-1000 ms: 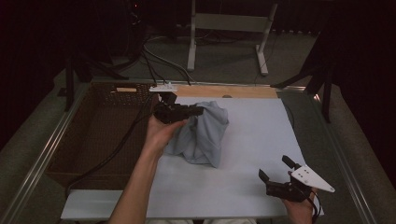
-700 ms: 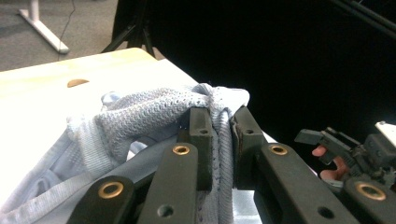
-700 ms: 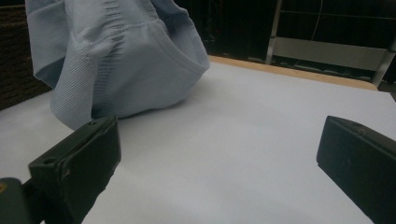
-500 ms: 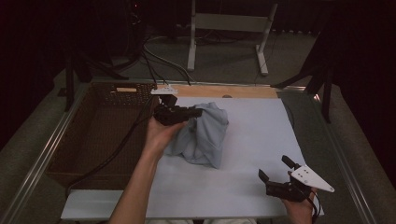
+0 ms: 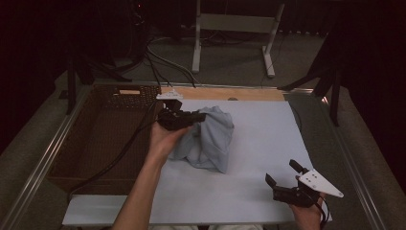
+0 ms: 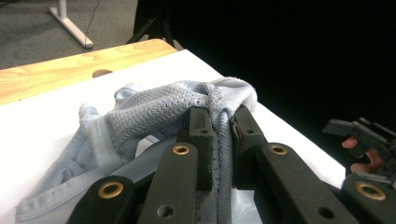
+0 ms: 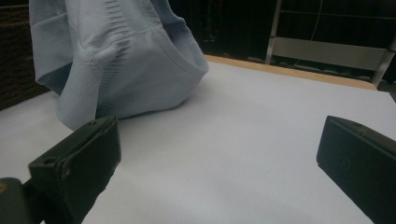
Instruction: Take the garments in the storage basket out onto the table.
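High view: the left gripper (image 5: 200,116) is held at the far middle of the white table top (image 5: 268,143), its jaws pointing toward the person's right and clenched on a bunched fold of the pale blue garment (image 5: 210,141). The left forearm (image 5: 143,191) enters from the bottom edge and slopes up and away from the person to the hand wrapped around the gripper body; a black cable trails from it over the brown woven basket (image 5: 95,143), which lies on the side behind the jaws. The garment hangs from the jaw tips and drapes down onto the table top just below and beside them, its lower folds resting on the surface.

Left gripper view: the two black jaws of the left gripper (image 6: 219,119) stand nearly together with a ribbed seam of the garment (image 6: 154,116) pinched between them; the mesh fabric rolls over the jaw tips and spreads to their left. The wooden edge strip (image 6: 70,70) lies beyond.

High view, near right corner: the right gripper (image 5: 282,173) is held low in the right hand (image 5: 306,218), jaws released and spread wide, pointing up-left toward the garment, well apart from it.

Right gripper view: the right gripper (image 7: 217,154) has bare table top (image 7: 243,140) between its parted jaws; the garment (image 7: 116,60) hangs ahead, beyond the left jaw.
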Tool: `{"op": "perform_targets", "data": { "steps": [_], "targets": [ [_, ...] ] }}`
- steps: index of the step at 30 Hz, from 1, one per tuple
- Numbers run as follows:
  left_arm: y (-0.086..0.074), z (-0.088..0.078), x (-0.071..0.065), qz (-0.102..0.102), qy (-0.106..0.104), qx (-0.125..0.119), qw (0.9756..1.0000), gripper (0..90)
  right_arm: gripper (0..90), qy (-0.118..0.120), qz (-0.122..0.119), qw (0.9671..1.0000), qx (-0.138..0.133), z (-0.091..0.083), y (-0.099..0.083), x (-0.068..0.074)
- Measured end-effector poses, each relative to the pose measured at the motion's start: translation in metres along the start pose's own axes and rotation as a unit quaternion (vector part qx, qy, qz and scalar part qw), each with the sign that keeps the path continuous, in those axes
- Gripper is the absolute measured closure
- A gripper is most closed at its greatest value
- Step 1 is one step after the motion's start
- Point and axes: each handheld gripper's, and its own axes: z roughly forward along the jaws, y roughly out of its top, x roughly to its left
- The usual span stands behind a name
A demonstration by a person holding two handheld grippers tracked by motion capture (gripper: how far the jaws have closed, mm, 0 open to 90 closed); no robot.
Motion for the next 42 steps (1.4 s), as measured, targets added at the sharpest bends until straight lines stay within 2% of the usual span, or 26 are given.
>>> {"op": "perform_targets", "data": {
  "steps": [20,42],
  "targets": [
    [-0.012,0.010,-0.002,0.025,0.024,0.017,0.9993,83.6,0.2,0.000,0.000,1.0000,0.000,0.000,0.000,0.000],
    [-0.027,0.023,-0.004,0.030,0.028,0.028,0.9988,82.7,0.2,0.000,0.000,1.0000,0.001,0.000,0.000,0.000]
  ]
}}
